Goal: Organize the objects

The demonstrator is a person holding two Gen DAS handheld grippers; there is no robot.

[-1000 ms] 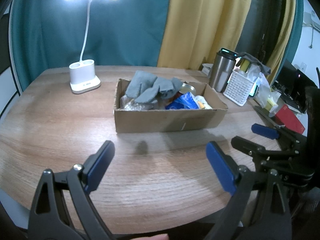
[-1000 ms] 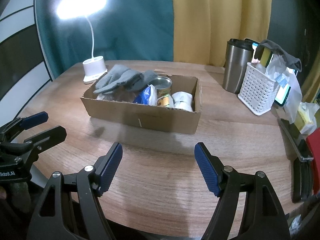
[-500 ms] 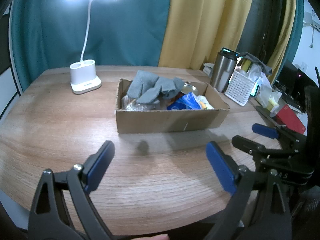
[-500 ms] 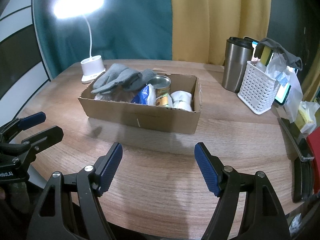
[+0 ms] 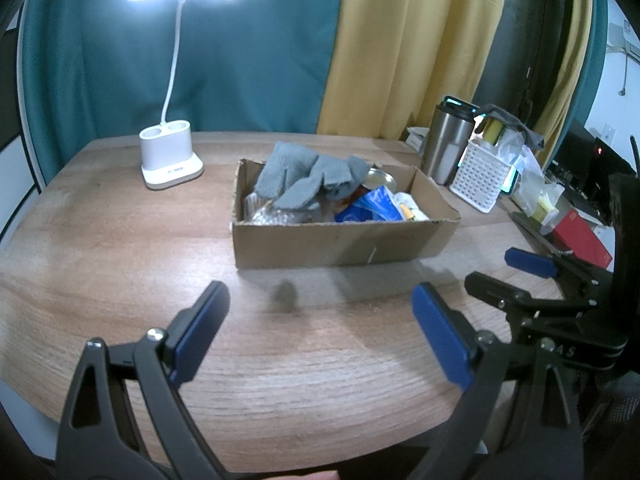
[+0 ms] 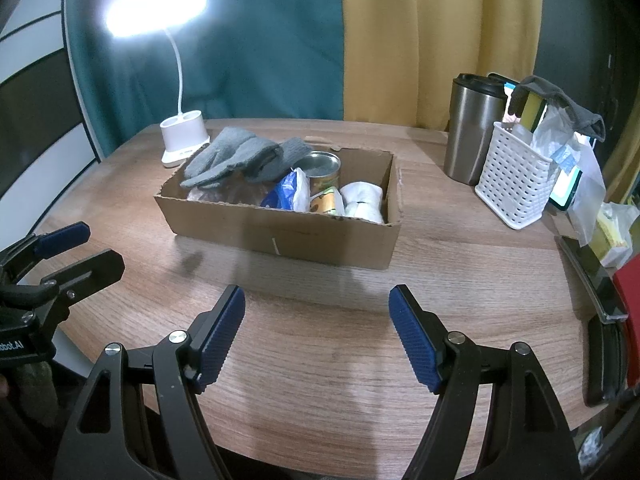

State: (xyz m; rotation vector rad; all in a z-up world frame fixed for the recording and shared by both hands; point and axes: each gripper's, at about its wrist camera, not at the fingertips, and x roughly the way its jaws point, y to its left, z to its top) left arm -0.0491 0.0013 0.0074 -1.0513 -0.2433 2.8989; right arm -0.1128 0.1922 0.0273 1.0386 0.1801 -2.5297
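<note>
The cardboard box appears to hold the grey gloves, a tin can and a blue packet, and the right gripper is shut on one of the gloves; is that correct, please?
Not quite. The cardboard box does hold the grey gloves, tin can and blue packet, but the right gripper is open and holds nothing, short of the box above the table. The right wrist view shows this.

left gripper [image 5: 320, 332] fingers spread, right gripper [image 6: 316, 332] fingers spread, both empty

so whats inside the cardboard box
In the cardboard box: grey gloves on top, a tin can, blue packet, white roll. Whatever lies under the gloves is hidden.
</note>
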